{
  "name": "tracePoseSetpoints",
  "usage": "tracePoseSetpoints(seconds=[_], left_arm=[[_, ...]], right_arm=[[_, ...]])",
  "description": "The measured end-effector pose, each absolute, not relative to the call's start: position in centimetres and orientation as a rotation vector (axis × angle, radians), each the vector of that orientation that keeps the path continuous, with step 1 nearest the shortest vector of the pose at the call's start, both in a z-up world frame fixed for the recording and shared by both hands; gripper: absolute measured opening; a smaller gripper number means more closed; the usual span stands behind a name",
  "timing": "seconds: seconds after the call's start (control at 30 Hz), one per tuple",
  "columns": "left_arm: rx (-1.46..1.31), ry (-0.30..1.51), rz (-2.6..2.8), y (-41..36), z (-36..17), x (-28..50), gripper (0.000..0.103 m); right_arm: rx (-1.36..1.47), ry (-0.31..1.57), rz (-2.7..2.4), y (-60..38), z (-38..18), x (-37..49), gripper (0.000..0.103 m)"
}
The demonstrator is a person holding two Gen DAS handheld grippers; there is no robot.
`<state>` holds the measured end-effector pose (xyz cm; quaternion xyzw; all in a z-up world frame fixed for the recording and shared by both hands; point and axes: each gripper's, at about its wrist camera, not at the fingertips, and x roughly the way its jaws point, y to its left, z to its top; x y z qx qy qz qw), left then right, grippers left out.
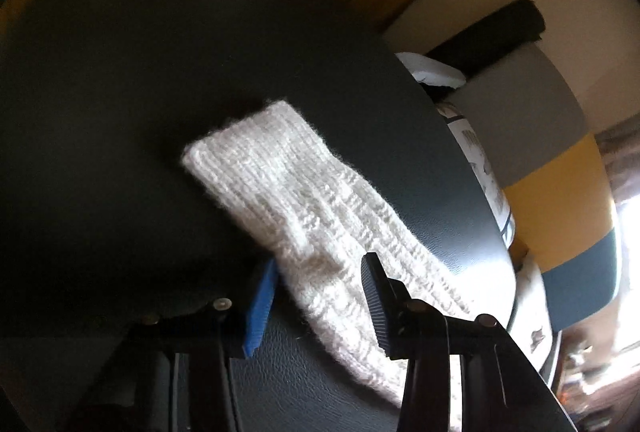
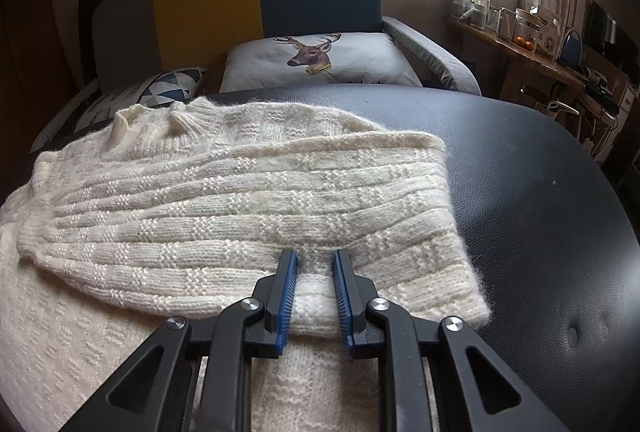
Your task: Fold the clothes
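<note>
Sweater (image 2: pixel 240 200): cream knit, lay across the dark surface (image 2: pixel 540 192).
Left hand-held gripper (image 1: pixel 316 296): parted, straddling the sleeve (image 1: pixel 288 192), not pressing.
Right hand-held gripper (image 2: pixel 314 260): clamped on a sweater fold, lower centre.

Bare black worktop (image 2: pixel 540 192) lies open right of the cream sweater (image 2: pixel 240 192); a deer cushion (image 2: pixel 320 60) blocks the far edge.

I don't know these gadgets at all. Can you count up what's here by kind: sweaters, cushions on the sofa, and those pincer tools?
Sweaters: 1, the cream knit sweater
Cushions: 2, the deer cushion and the triangle-patterned cushion
Pincer tools: 2, the left gripper and the right gripper
Total: 5
</note>
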<state>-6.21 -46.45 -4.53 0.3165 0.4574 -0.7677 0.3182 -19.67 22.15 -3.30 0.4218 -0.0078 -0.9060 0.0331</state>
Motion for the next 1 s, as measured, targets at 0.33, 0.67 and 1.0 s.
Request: tracePoseSetpoints(seconds=[0.33,0.67,1.0], left_arm=[[0.803,1.088,-2.078,-45.6,-3.8,-5.7,0.005],[0.652,0.979,-2.438,-40.0,5.2,-6.7,0.005],[0.7,0.909,-2.778,-29.3,7.9,-10.4,0.005]], right_arm=[[1.295,-0.046,-2.783,22.2,-3.2,-19.6,0.019],[1.309,0.011,-2.795,21.4,-2.2,-19.7,0.019],[0.986,-0.088,-2.644,15.2,5.8,-16.6,0.023]])
